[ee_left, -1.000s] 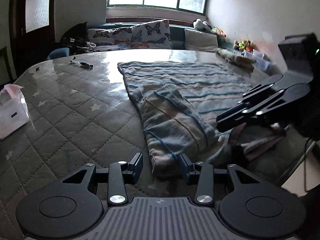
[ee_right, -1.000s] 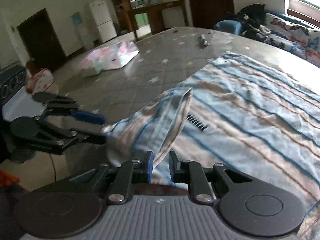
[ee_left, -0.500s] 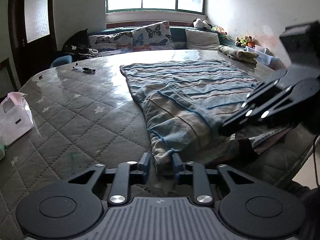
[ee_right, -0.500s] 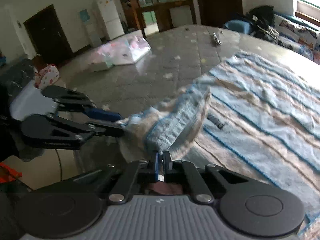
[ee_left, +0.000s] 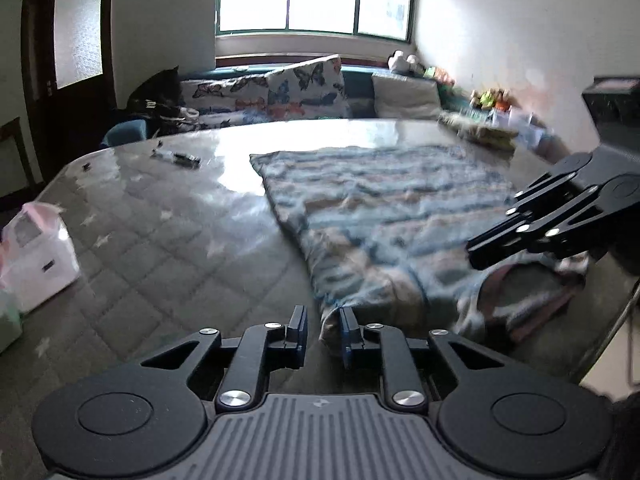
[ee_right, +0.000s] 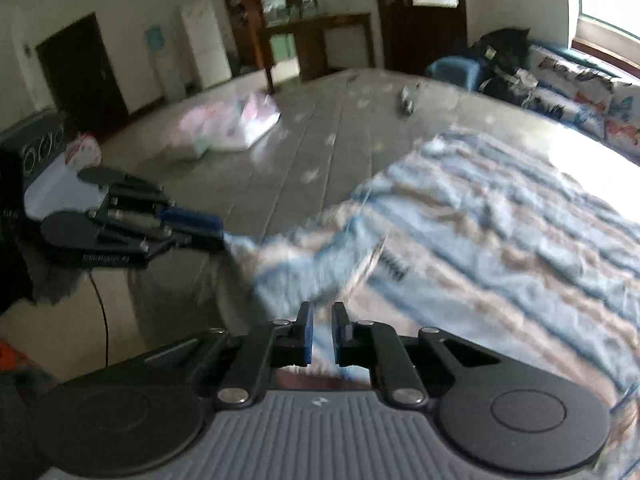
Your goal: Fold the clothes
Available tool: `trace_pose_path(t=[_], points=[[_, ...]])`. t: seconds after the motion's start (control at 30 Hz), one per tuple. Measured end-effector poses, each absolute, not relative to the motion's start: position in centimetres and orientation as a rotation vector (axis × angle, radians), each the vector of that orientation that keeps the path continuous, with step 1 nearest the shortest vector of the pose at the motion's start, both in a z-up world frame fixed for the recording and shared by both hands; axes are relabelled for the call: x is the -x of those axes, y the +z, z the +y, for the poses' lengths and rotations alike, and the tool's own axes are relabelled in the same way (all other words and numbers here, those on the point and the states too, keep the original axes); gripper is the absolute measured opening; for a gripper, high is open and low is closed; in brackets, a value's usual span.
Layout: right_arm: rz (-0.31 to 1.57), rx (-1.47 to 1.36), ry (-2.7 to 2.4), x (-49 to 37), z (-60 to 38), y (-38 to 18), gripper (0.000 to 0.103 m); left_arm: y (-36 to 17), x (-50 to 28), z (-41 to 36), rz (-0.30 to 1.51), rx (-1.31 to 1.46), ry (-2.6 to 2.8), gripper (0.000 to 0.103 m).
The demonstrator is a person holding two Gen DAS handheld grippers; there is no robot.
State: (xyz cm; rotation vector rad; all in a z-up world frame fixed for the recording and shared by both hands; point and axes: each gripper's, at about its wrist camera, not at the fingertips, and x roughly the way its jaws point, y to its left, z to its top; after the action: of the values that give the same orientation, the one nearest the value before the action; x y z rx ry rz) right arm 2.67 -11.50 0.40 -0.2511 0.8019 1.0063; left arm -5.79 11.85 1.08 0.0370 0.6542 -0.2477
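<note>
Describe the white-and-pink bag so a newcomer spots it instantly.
Start at the big quilted grey table with the striped garment spread on it. The white-and-pink bag sits at the table's edge, far across from the garment. It is the only pale, boxy item there.

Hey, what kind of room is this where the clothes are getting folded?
Probably a home living room: a window seat with butterfly cushions, a white fridge by a wooden cabinet, and a quilted table.
</note>
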Motion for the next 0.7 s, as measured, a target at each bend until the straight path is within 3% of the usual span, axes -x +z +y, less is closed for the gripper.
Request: trace_pose_path(t=[0.3, 0.7], points=[[0.738, 0.204, 1.011, -5.3, -8.6, 0.2, 0.010, 2.5, 5.2, 12.3, 0.622, -0.043, -0.282, 0.020], [0.876, 0.149, 0.951, -7.5, -10.2, -2.6, 0.010, 1.7, 2.0, 12.1, 0.630, 0.026, -0.209, 0.019]])
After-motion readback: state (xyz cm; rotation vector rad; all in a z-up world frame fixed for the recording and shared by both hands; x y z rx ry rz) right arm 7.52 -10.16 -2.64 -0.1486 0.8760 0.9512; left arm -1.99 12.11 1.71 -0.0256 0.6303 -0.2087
